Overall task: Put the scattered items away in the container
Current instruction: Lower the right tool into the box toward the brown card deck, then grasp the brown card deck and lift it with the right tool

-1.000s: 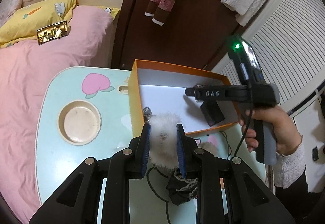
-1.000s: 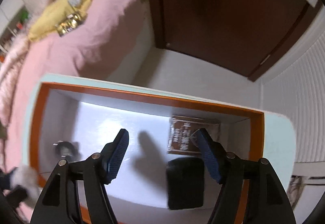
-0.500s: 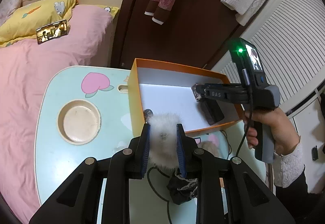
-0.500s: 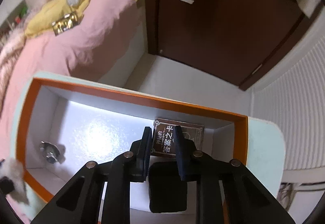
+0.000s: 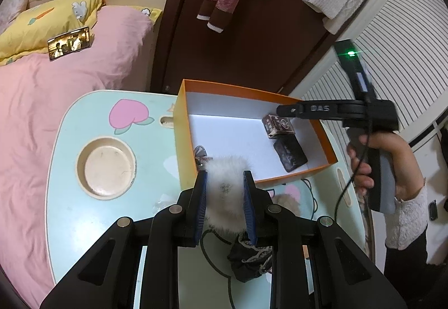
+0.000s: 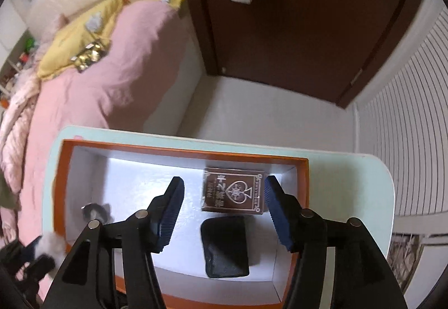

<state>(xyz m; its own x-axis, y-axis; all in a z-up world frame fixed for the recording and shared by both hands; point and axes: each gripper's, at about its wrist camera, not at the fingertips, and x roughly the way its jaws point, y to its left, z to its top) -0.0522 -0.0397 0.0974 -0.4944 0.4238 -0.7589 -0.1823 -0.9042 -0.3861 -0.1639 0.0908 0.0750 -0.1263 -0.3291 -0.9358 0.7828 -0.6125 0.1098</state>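
Observation:
My left gripper (image 5: 224,188) is shut on a white fluffy pom-pom (image 5: 225,197), held at the near left corner of the orange box (image 5: 179,124). A metal clasp (image 5: 200,153) hangs from the pom-pom over the box floor. The box (image 6: 60,191) holds a brown card deck (image 6: 233,190) and a black pouch (image 6: 225,246). My right gripper (image 6: 224,209) is open and empty above them. It also shows in the left wrist view (image 5: 282,110), over the box's right side.
The box stands on a mint table (image 5: 70,197) with a round recessed cup holder (image 5: 106,167). A dark lacy item with a black cord (image 5: 246,261) and another pom-pom (image 5: 285,201) lie near me. A pink bed (image 5: 56,85) is left, a dark door (image 5: 252,43) behind.
My right gripper shut briefly half a second ago and now stands open again, raised above the deck and pouch. My left gripper carried the pom-pom slightly further over the box edge.

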